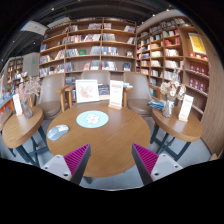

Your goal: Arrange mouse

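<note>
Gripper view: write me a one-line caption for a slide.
Open gripper held above a round wooden table bearing a round pad and upright signs, bookshelves behind; no mouse identifiable.

One round brown wooden tabletop [110,135] carries one pale round mat [92,119] and one small grey mouse [57,130]. Two smaller wooden side tables [20,128] flank it. Three upright display cards [87,91] stand beyond. The hand-held gripper [112,160] has two pink pads [76,155].

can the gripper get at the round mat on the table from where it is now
Probably yes: the gripper is open, and the round mat lies ahead of its fingers on the wooden table with nothing between them.
</note>
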Demonstrator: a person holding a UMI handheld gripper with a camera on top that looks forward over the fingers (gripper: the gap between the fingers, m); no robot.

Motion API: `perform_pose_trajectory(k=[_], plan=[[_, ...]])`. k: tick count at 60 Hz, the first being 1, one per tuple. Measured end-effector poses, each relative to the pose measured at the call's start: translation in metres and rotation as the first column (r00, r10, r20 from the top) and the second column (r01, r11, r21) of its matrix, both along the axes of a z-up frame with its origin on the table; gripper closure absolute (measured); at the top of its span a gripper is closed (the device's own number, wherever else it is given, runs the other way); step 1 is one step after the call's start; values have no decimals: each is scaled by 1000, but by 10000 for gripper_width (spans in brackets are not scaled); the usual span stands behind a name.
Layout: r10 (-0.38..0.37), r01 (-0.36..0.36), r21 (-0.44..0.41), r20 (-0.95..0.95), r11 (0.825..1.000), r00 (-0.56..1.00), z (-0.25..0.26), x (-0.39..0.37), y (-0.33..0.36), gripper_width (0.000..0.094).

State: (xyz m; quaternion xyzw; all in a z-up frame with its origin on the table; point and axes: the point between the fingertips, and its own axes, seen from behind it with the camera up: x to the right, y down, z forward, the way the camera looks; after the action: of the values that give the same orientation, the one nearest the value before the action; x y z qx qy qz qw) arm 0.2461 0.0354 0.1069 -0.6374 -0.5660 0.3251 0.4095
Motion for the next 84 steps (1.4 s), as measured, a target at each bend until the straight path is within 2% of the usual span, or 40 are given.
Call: perform_pose_trajectory(k=[6, 19, 44, 54, 84], plan=[[32, -32, -6, 9, 999, 999, -7, 3, -15, 81], [104, -103, -27, 42, 994, 994, -32, -11, -93, 81], [242, -239, -45, 62, 970, 968, -57, -29, -225, 83], [247, -243, -61, 77, 968, 966, -72, -45, -253, 84], [193, -189, -38, 120, 981, 974, -110, -138, -270, 84]])
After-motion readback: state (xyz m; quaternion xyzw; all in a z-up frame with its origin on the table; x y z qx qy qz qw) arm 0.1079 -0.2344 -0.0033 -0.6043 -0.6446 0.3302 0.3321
